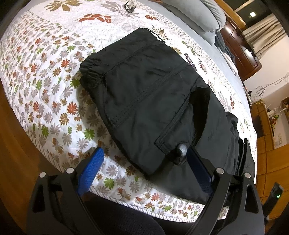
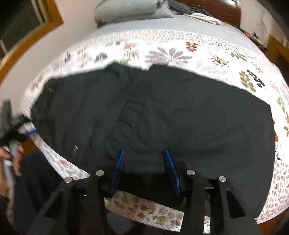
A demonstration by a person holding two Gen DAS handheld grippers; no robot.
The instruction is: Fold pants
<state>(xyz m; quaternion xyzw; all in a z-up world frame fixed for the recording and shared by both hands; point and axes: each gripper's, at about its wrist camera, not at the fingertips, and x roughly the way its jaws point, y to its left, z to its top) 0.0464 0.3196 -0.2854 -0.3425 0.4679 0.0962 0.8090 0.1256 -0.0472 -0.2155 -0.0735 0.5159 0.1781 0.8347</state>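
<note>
On the bed [image 1: 45, 94], over its floral quilt [image 1: 59, 59], lie the black pants [image 1: 144, 94] — folded into a thick bundle in my left wrist view, with the gathered elastic waistband at the bundle's far left corner and stitched seams running across the top layer. A lower layer of the pants spreads out from under the bundle toward the near edge of the bed.

My left claw [image 1: 145, 153] stands spread wide just at the pants' near edge; its one blue finger [image 1: 90, 171] rests over bare quilt beside the pants, the other over the dark cloth, next to a small rounded toggle [image 1: 181, 151] at the bundle's corner. Nothing is pinched between them.

My right claw [image 2: 144, 155] is partly spread, its blue fingers [image 2: 119, 166] down on the pants near the bed's front edge. Black cloth lies between them, yet I cannot see the pads pressing on it — the picture there is blurred.

Beyond the pants, at the head of the bed, sit grey pillows [image 1: 195, 16]. Left of the pants, in the right wrist view, my hand [image 2: 12, 159] grips the other claw's handle.
</note>
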